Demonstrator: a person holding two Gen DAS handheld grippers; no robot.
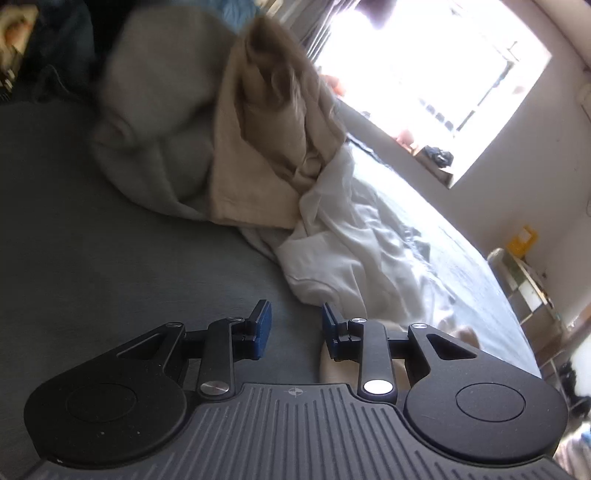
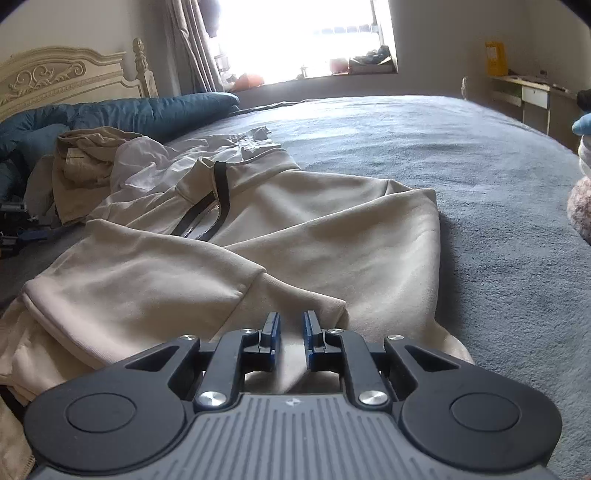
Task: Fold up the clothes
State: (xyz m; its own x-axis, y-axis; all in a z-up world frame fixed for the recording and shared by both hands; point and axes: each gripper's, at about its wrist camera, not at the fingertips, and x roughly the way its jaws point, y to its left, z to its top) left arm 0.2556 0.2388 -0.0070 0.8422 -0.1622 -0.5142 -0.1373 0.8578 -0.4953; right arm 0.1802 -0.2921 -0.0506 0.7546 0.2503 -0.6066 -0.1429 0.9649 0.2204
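A beige zip-neck sweatshirt (image 2: pixel 295 229) lies spread on the grey-blue bed (image 2: pixel 480 166), one sleeve folded across its front. My right gripper (image 2: pixel 291 328) is narrowed on a fold of the sweatshirt's near edge, the cloth running between its pads. My left gripper (image 1: pixel 295 325) is open and empty, low over the bed (image 1: pixel 92 240), short of a pile of clothes: a grey garment (image 1: pixel 155 110), a tan one (image 1: pixel 258 147) and a white one (image 1: pixel 351 251). A bit of beige cloth (image 1: pixel 332 365) shows under its right finger.
A blue duvet (image 2: pixel 129 114) and a carved headboard (image 2: pixel 55 77) lie at the far left. Tan trousers (image 2: pixel 85 162) and a white garment (image 2: pixel 147 166) are heaped behind the sweatshirt. A bright window (image 2: pixel 306 33) and a desk (image 2: pixel 532 92) stand beyond the bed.
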